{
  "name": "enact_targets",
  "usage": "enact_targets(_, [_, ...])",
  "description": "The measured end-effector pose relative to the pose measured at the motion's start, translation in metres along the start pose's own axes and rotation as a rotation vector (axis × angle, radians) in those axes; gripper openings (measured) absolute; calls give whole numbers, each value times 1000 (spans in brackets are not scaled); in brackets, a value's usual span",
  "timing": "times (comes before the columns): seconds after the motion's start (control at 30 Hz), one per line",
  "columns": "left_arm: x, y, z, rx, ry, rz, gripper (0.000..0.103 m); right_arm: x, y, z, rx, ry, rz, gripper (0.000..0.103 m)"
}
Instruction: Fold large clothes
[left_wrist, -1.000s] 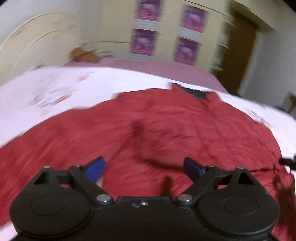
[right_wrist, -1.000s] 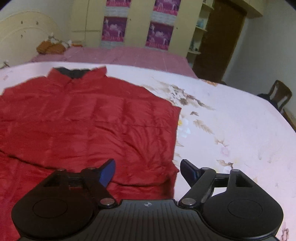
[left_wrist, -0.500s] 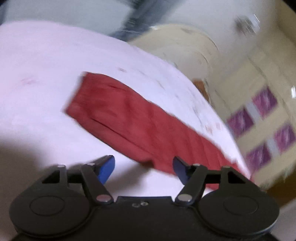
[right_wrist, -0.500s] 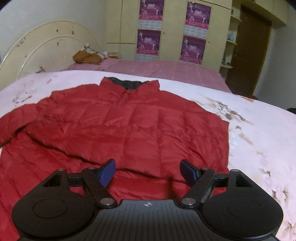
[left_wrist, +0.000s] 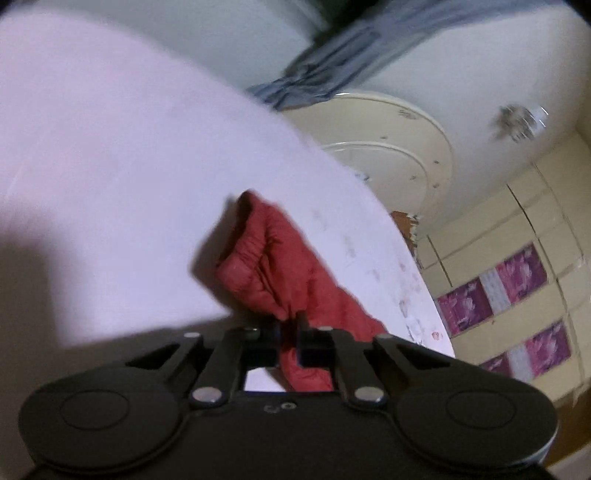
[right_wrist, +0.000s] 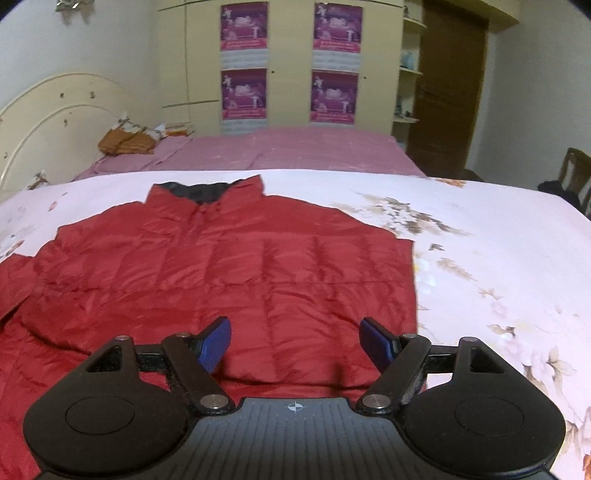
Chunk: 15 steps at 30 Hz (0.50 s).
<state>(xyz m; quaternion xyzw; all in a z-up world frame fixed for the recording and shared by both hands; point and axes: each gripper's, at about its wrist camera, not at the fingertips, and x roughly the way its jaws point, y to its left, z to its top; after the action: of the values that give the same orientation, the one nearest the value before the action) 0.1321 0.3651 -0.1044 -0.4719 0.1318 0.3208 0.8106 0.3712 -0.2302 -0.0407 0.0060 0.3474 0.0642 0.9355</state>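
A red quilted jacket (right_wrist: 229, 273) lies flat on the bed, dark collar at the far side, its right side folded in to a straight edge. My right gripper (right_wrist: 295, 341) is open and empty, just above the jacket's near hem. In the left wrist view, my left gripper (left_wrist: 290, 332) is shut on the red sleeve (left_wrist: 273, 266), pinching its fabric; the sleeve's cuff end stretches away from the jaws over the bedsheet. The view is tilted.
The bed's pale floral sheet (right_wrist: 498, 258) extends to the right of the jacket. A pink bed (right_wrist: 295, 151) stands behind, with a cream headboard (right_wrist: 55, 122) at left, a wardrobe with posters (right_wrist: 291, 62) and a chair (right_wrist: 572, 177) at far right.
My left gripper has swung left from the jacket's body to the sleeve and closed on it. The right gripper has shifted left and stayed open.
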Motion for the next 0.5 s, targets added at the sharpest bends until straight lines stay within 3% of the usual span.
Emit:
enact_targets(0.1, [-6, -38, -5, 129, -30, -73, 5, -2, -8, 1, 23, -4, -19, 77])
enact_targets(0.23, [-1, -114, -37, 337, 13, -210, 5, -2, -16, 1, 66, -8, -40, 77])
enact_targets(0.37, [17, -186, -88, 524, 121, -341, 5, -4, -21, 4, 113, -17, -53, 77])
enact_targets(0.5, [44, -247, -151, 696, 283, -446, 4, -7, -20, 10, 138, -26, -47, 77])
